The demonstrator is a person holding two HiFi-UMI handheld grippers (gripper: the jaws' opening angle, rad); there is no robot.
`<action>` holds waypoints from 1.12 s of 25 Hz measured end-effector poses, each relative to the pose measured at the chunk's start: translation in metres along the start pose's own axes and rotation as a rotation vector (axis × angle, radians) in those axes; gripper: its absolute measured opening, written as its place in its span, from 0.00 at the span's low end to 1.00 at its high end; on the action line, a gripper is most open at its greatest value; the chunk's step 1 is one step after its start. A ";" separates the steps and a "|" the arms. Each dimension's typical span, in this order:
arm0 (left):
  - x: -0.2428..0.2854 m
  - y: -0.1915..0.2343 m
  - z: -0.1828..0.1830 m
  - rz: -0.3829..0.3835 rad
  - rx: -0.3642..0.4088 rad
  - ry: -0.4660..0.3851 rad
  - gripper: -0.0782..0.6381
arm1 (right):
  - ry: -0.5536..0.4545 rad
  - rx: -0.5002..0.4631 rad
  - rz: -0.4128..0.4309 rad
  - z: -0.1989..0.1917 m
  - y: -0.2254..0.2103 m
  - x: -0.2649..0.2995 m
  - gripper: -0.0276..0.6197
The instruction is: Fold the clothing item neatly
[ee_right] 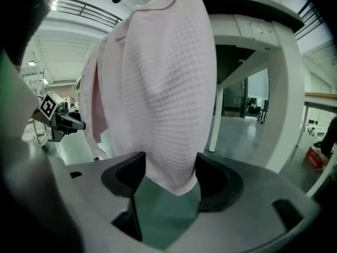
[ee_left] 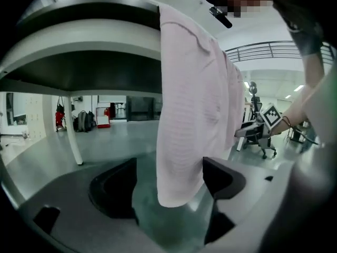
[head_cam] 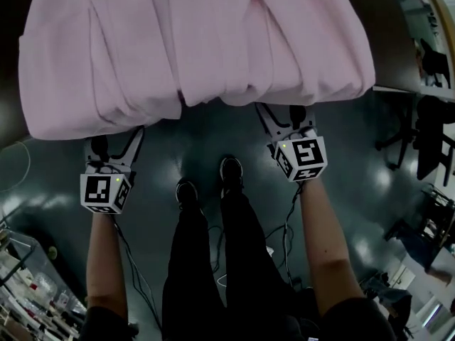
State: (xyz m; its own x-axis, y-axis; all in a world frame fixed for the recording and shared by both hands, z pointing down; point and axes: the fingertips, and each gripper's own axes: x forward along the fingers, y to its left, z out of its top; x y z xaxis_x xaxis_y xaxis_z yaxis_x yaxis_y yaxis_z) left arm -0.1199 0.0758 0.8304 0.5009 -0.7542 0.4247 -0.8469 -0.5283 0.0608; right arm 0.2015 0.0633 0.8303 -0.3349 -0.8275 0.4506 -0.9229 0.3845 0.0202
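Closest in are the left gripper [ee_left: 168, 179] and the right gripper [ee_right: 169, 182], each seen by its own camera with the jaws spread wide and not clamping anything. The pink garment [head_cam: 192, 41] hangs down between both pairs though. On the left the hem dangles in the gap, well clear of one jaw and just beside the other. On the right a rounded corner of cloth fills most of the gap, and I can't tell if it actually touches the pads

The garment itself is pale pink with a fine waffle-ish ribbed texture. It lies on a dark table [head_cam: 366, 6] with a white rim and covers most of the top in the head view. It's bunched into long soft folds running away from the person, and its near edge droops over the front of the table in puffy lumps

From above, both grippers point in under that overhang, one towards each end, with their tips tucked beneath the cloth. Black trousers [head_cam: 213, 261] and black shoes [head_cam: 231, 170] stand between them on a glossy dark floor [head_cam: 370, 183]
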 end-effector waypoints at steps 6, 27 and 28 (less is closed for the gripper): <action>0.012 -0.026 0.012 -0.062 0.012 0.039 0.25 | 0.039 0.011 -0.088 0.000 0.006 -0.024 0.05; -0.233 -0.105 0.299 -0.318 -0.011 -0.093 0.16 | -0.142 -0.121 -0.022 0.310 0.086 -0.231 0.05; -0.232 -0.098 0.316 -0.312 -0.008 -0.121 0.16 | -0.171 -0.137 -0.022 0.329 0.081 -0.229 0.04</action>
State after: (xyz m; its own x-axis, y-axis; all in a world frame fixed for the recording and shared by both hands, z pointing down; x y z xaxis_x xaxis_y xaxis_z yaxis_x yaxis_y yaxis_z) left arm -0.0966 0.1798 0.4408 0.7532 -0.5978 0.2745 -0.6507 -0.7382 0.1780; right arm 0.1409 0.1494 0.4352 -0.3534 -0.8891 0.2909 -0.8996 0.4083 0.1549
